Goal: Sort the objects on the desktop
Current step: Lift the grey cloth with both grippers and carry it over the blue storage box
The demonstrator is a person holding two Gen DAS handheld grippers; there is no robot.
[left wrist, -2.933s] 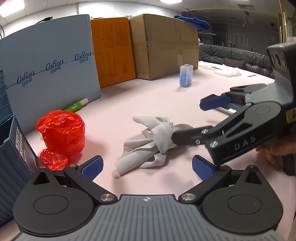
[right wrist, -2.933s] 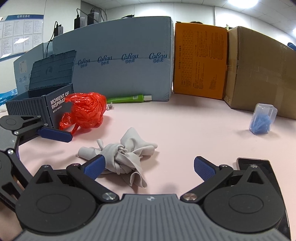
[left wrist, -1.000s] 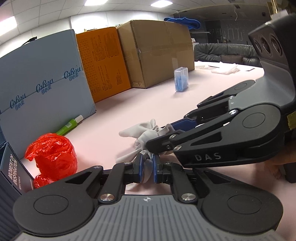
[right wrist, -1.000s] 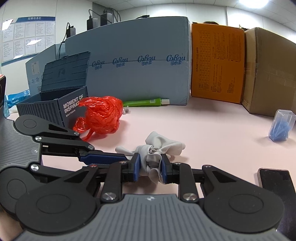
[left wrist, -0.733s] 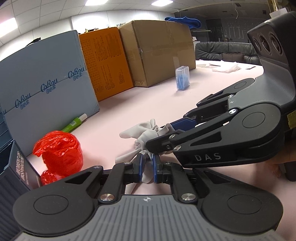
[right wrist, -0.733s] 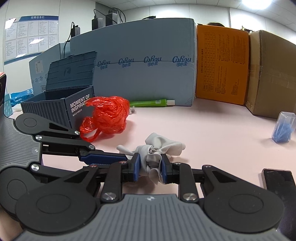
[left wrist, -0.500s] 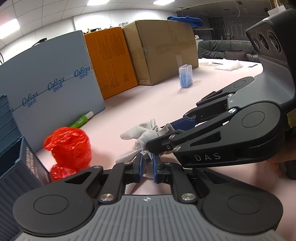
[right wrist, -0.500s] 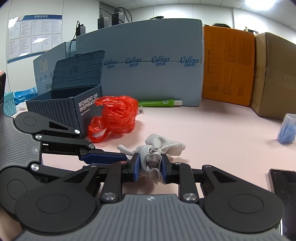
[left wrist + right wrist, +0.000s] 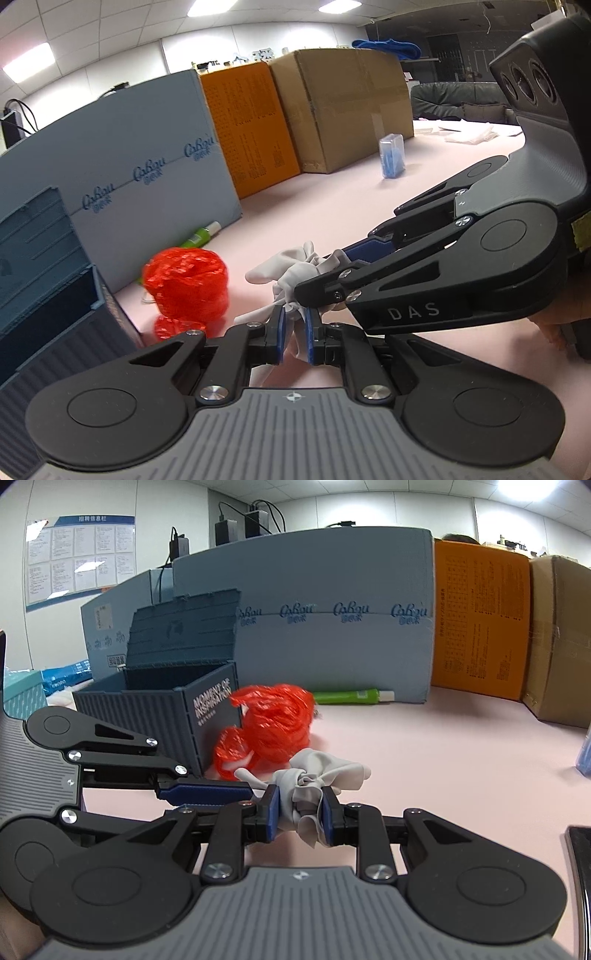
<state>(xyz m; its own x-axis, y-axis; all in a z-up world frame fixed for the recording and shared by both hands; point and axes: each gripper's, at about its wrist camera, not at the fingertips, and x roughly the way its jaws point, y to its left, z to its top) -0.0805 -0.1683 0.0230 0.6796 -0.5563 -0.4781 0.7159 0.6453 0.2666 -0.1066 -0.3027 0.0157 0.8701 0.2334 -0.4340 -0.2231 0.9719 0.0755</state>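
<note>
A crumpled grey cloth (image 9: 291, 269) (image 9: 317, 779) hangs just above the pink table, pinched from two sides. My left gripper (image 9: 294, 332) is shut on its near folds. My right gripper (image 9: 301, 812) is shut on the same bunch, and in the left wrist view it reaches in from the right (image 9: 332, 280). A red plastic bag (image 9: 186, 288) (image 9: 269, 727) lies just beyond the cloth, beside an open dark blue storage box (image 9: 44, 295) (image 9: 166, 705) with its lid up.
A green tube (image 9: 347, 696) lies against a grey-blue carton (image 9: 332, 627). An orange box (image 9: 247, 129) and a brown carton (image 9: 343, 107) line the back. A small clear box of blue items (image 9: 392, 160) stands at right. A dark phone (image 9: 580, 849) lies at the right edge.
Both grippers were open around the cloth, then shut on it. Since then they have carried it left, toward the red bag and the storage box, which now look closer.
</note>
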